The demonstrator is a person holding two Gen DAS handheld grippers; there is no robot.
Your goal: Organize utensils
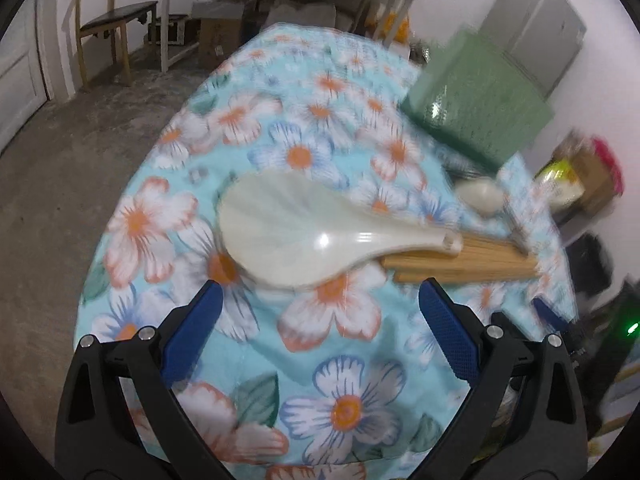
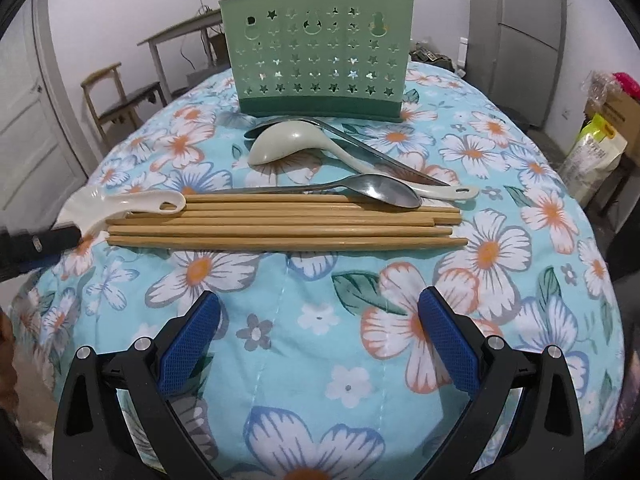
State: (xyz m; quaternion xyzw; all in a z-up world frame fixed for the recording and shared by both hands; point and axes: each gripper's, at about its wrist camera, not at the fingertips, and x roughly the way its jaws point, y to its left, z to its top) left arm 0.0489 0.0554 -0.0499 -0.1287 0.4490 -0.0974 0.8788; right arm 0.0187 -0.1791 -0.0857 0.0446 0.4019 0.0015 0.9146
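Both hand-held grippers hang with jaws apart, gripping nothing: the right hand-held gripper (image 2: pixel 319 322) and the left hand-held gripper (image 1: pixel 319 312) above a floral cloth (image 2: pixel 320 320) covering the worktop. Beyond lie bamboo chopsticks (image 2: pixel 280 226), a white rice paddle (image 1: pixel 288 228) whose handle rests on them, a metal spoon (image 2: pixel 376 190), a pale ladle (image 2: pixel 288 144), then an upright green utensil holder (image 2: pixel 316 52).
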